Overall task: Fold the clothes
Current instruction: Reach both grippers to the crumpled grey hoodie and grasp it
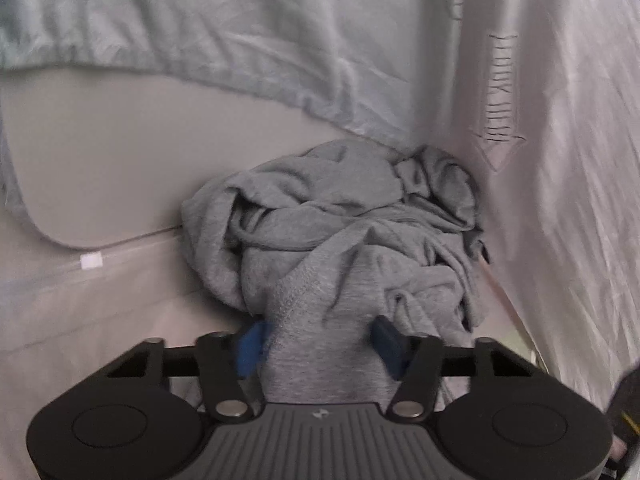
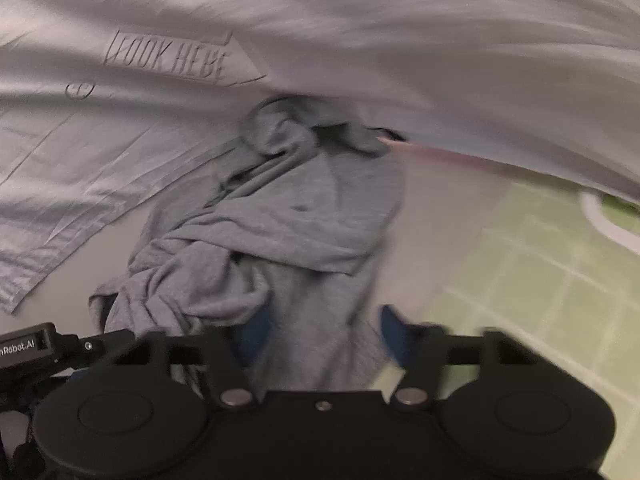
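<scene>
In my left wrist view, my left gripper (image 1: 320,340) is clamping its jaws on a fold of the grey garment (image 1: 340,232), which is lying crumpled on the desk (image 1: 112,152) just beside the white printed shirt (image 1: 540,120). In my right wrist view, my right gripper (image 2: 320,336) is pinching the same grey garment (image 2: 280,240), below the white printed shirt (image 2: 120,100).
</scene>
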{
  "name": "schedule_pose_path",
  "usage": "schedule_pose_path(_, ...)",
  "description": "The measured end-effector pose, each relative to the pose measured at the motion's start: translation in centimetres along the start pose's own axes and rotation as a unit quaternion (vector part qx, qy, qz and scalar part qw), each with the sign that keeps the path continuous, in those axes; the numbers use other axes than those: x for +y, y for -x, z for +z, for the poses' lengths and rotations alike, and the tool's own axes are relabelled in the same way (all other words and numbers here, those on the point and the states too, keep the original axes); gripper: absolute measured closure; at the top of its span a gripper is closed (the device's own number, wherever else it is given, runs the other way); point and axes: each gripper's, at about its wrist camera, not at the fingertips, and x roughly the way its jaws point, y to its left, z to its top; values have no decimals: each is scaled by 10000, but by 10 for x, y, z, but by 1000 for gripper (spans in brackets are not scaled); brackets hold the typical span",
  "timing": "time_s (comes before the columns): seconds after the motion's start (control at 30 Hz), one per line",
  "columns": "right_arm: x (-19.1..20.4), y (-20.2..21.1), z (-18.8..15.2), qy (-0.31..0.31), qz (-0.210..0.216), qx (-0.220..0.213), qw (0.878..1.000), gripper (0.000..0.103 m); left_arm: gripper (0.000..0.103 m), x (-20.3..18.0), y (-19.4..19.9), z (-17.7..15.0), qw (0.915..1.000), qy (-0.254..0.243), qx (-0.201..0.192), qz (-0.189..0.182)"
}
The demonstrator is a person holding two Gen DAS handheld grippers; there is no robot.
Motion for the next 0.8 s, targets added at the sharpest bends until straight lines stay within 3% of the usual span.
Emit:
schedule_pose_path(0.07,6,-6,-1,197,60,124,9997,91,66,-7,4,-2,9998,-182,-80,23)
schedule_pose_path(0.13,9,1,-5,289,151,1,9995,93,90,-14,8,-3,9992,-344,-178,117)
schedule_pose_path(0.2,9,18,-7,183,232,-271,9992,93,90,-18,14,-2,9985,-434,-250,199)
schedule_pose_path(0.37,-2,91,-13,-309,284,-994,9942,94,94,-18,36,-4,9987,-381,-333,11)
schedule_pose_path(0.63,7,224,-55,-371,-129,-1954,9799,94,94,-45,103,-31,9939,-764,-457,-655)
schedule_pose_path(0.8,9,314,-105,-410,-597,-2537,9646,94,95,-78,152,-74,9846,-1195,-301,-1239)
